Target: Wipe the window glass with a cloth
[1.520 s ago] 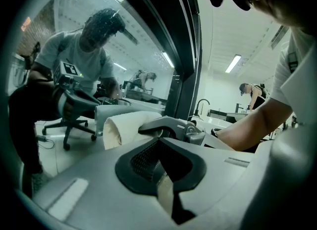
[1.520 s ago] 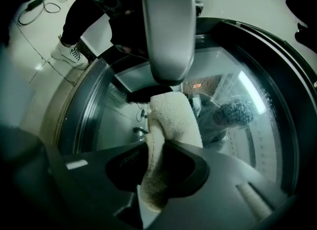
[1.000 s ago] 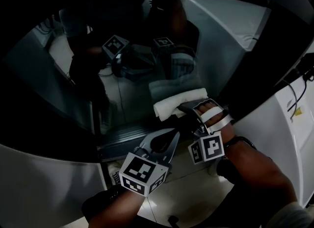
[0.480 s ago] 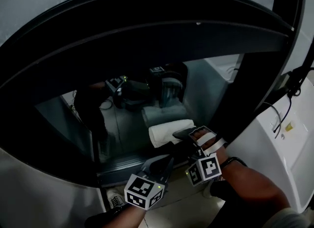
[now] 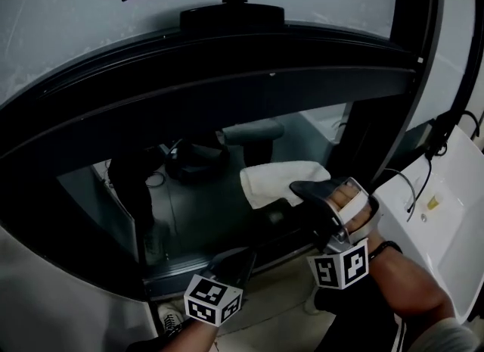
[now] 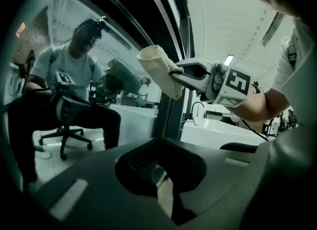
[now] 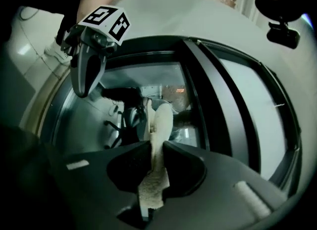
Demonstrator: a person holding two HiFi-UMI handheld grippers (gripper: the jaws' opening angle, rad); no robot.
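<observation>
Right gripper (image 5: pixel 301 191) clamping one edge of a folded white cloth (image 5: pixel 278 181), cloth sticking out past its jaws and lying against the window glass (image 5: pixel 193 218), left gripper (image 5: pixel 240 260) hanging lower, jaws closed on nothing, apart from the cloth.

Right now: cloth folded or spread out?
Folded: the cloth is a thick, doubled-over pad, with one end pinched between the jaws of the right gripper.

Dim, fisheye-warped edges, glass reflections, perhaps underexposed
</observation>
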